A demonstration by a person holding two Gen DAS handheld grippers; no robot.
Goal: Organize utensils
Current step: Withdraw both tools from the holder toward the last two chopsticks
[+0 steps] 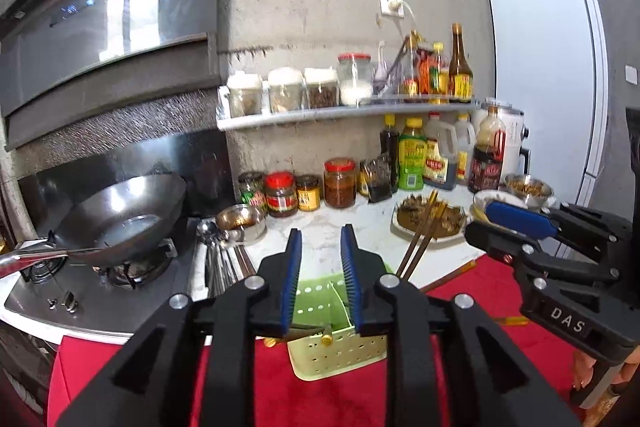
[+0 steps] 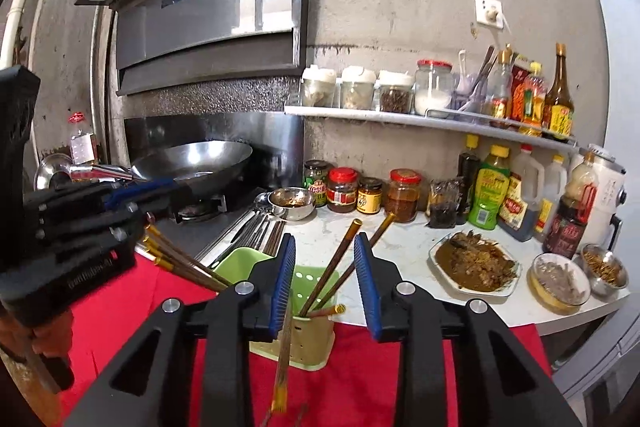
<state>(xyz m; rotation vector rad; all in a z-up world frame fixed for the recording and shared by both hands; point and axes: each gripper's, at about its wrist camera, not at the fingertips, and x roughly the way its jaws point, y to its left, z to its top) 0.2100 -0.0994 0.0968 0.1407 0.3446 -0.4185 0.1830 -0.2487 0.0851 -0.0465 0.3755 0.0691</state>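
Chopsticks [image 2: 340,267] between the spread right gripper [image 2: 325,281] show only there; left gripper [image 1: 320,277] spread.

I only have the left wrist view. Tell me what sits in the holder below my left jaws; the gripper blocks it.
Observer: In the right wrist view, a bundle of gold-tipped chopsticks leans leftward out of the green holder's left compartment.
Operator: Now check the right jaws.
Observer: The right gripper is open. Two chopsticks stand between its jaws, untouched, in the holder's other compartment.
Operator: Report any strays.
Observer: One loose chopstick shows in front of the holder, over the red cloth. It is blurred, so I cannot tell whether it is at rest.
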